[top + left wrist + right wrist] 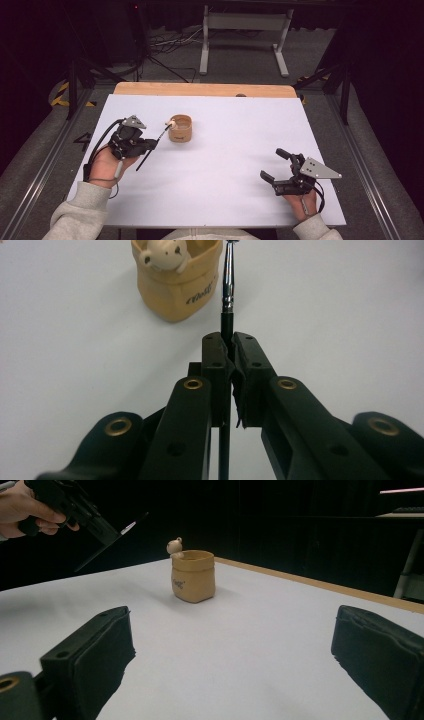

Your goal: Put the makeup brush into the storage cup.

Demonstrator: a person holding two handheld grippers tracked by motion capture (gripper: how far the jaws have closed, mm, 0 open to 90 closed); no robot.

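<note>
A small tan sack-shaped cup (180, 129) with a little bear figure (162, 255) on its rim stands on the white table, left of centre. My left gripper (150, 144) is shut on a thin black brush (159, 137) with a silver ferrule (228, 280), held at a slant with its far end close to the cup's rim. In the left gripper view the jaws (231, 342) pinch the brush handle, and the cup (177, 290) sits just beyond. My right gripper (270, 163) rests open near the front right with nothing between its pads (95, 655). It faces the cup (192, 577).
A white sheet (225, 145) covers the table, with a wooden strip (200, 90) bare along the far edge. Dark floor, cables and a metal frame (245, 30) lie beyond. In the right gripper view the left gripper (70, 502) hangs above the table.
</note>
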